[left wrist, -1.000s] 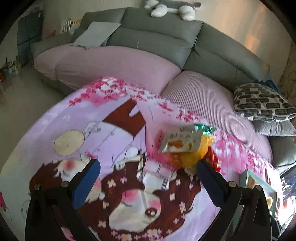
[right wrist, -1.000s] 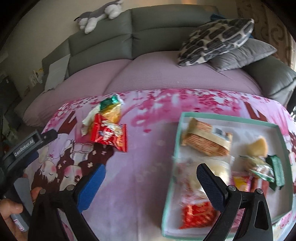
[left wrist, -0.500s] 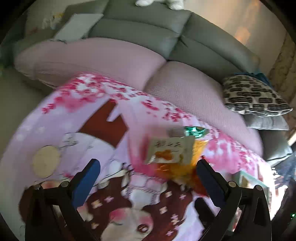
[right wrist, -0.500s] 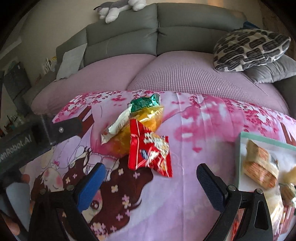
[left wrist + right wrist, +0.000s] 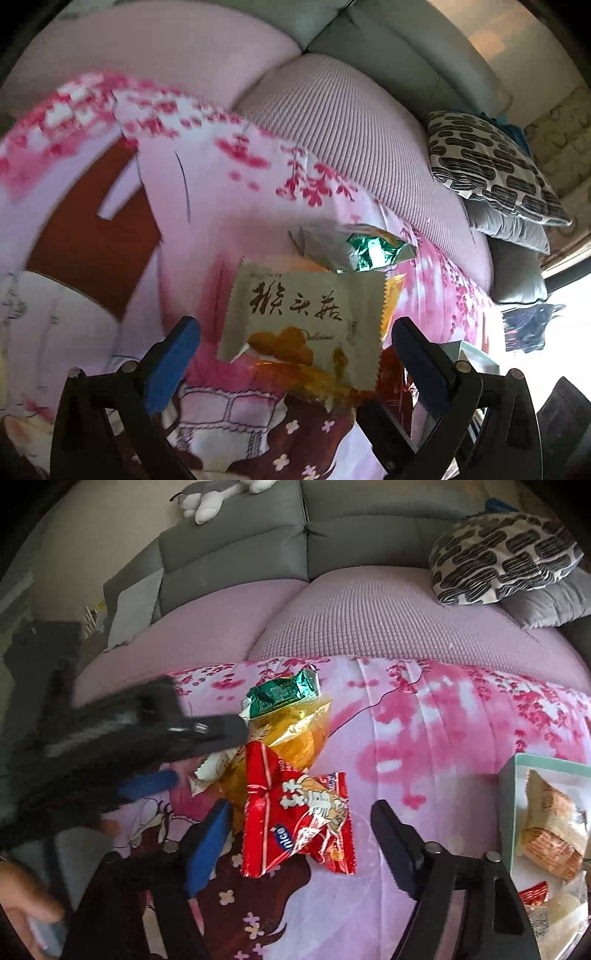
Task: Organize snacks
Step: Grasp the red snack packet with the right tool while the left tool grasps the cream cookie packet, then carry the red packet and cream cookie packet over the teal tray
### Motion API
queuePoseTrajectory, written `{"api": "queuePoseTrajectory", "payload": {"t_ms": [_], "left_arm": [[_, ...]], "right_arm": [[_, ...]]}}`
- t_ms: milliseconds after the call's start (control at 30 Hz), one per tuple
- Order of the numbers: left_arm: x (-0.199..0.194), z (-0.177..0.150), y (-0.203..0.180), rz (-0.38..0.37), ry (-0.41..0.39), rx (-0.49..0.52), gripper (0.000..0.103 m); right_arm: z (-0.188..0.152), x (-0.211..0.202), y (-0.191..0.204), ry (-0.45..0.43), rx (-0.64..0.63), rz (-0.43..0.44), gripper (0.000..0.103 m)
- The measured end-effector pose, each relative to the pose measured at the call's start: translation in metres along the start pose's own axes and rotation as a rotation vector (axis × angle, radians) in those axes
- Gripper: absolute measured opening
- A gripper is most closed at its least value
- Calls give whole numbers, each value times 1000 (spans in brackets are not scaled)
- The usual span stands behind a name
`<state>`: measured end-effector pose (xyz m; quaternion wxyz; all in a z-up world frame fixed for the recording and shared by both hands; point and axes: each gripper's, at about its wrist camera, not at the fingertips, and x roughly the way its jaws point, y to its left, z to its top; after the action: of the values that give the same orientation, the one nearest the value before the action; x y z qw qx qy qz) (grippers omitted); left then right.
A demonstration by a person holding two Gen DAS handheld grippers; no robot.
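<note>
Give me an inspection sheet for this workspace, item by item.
Surface: pink cartoon-print cloth spread over the table.
Job's things: red foil snack packet, white biscuit packet, yellow snack bag and green foil packet piled together; teal-rimmed tray at right holds more snacks.
Clutter: nothing seen.
Grippers: left gripper open around the white packet; right gripper closing around the red packet, pads not yet pressing.
Cables: nothing seen.
Surroundings: grey sofa, patterned cushion, plush toy.

Left gripper open; right gripper closing, both angled down.
</note>
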<state>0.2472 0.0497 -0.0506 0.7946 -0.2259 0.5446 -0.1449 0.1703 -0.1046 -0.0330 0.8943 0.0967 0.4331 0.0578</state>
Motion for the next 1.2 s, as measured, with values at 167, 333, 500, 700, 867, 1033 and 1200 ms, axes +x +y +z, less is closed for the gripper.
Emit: {"api": "queuePoseTrajectory", "payload": {"t_ms": [167, 333, 500, 700, 867, 1033, 1200], "left_arm": [[-1, 1, 5, -9, -5, -41, 83], [-1, -3, 8, -18, -19, -64, 60], [-14, -17, 11, -8, -61, -95, 51], [-48, -53, 11, 25, -143, -149, 51], [-85, -94, 1, 27, -230, -176, 51], [-90, -115, -12, 20, -246, -184, 51], [-97, -118, -30, -6, -266, -141, 51]], "right_arm": [[1, -6, -2, -5, -2, 18, 46], [1, -13, -13, 5, 40, 54, 42], [-3, -27, -20, -5, 56, 82, 27], [-18, -54, -29, -10, 81, 110, 23], [-39, -86, -37, -50, 105, 145, 18], [-56, -107, -44, -68, 106, 149, 18], [-65, -127, -51, -111, 120, 163, 18]]}}
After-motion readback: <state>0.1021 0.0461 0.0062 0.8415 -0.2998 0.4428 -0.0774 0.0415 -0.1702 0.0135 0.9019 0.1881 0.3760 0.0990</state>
